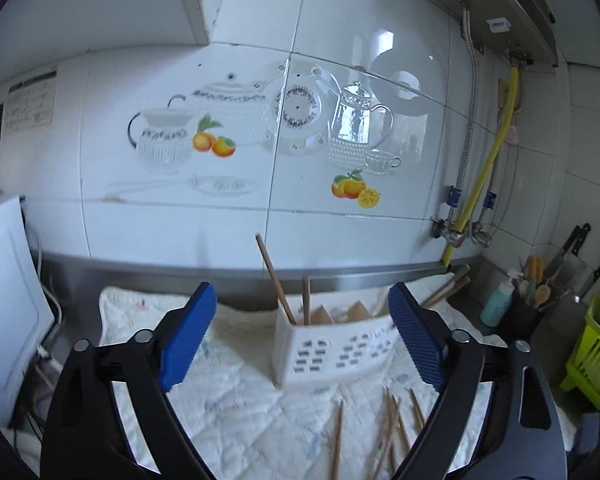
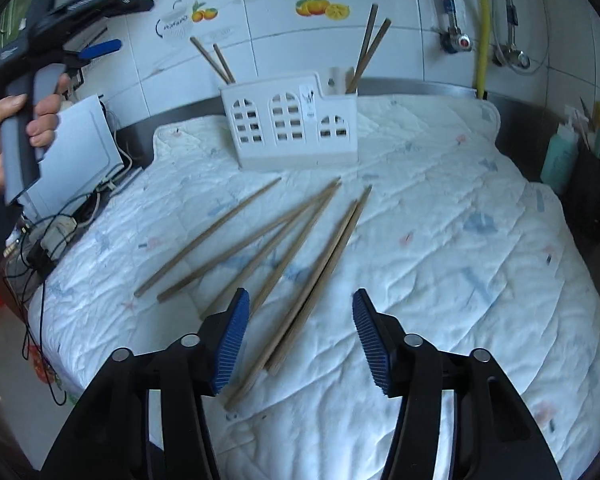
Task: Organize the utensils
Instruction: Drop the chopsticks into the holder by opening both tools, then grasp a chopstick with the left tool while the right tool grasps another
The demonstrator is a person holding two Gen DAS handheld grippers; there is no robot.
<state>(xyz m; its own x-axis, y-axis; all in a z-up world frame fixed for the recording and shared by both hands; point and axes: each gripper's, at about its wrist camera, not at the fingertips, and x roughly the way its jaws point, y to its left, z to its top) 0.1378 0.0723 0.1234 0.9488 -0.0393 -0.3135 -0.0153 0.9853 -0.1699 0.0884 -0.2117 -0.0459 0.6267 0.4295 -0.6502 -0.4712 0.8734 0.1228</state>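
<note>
A white plastic utensil holder (image 2: 292, 128) with window-shaped cutouts stands on a white quilted cloth (image 2: 440, 240). Two chopsticks (image 2: 216, 60) lean in its left end and two more (image 2: 370, 46) in its right end. Several wooden chopsticks (image 2: 288, 248) lie loose on the cloth in front of it. My right gripper (image 2: 300, 336) is open and empty, low over the near ends of the loose chopsticks. My left gripper (image 1: 300, 332) is open and empty, held up in the air; the holder (image 1: 332, 354) shows between its fingers, with loose chopsticks (image 1: 388, 432) below.
A white tiled wall (image 1: 260, 120) stands behind the counter. A white appliance (image 2: 76, 156) with cables sits at the left. At the right are a teal bottle (image 1: 496, 300), a dark utensil pot (image 1: 528, 312), knives on the wall (image 1: 576, 252) and a green basket (image 1: 596, 364).
</note>
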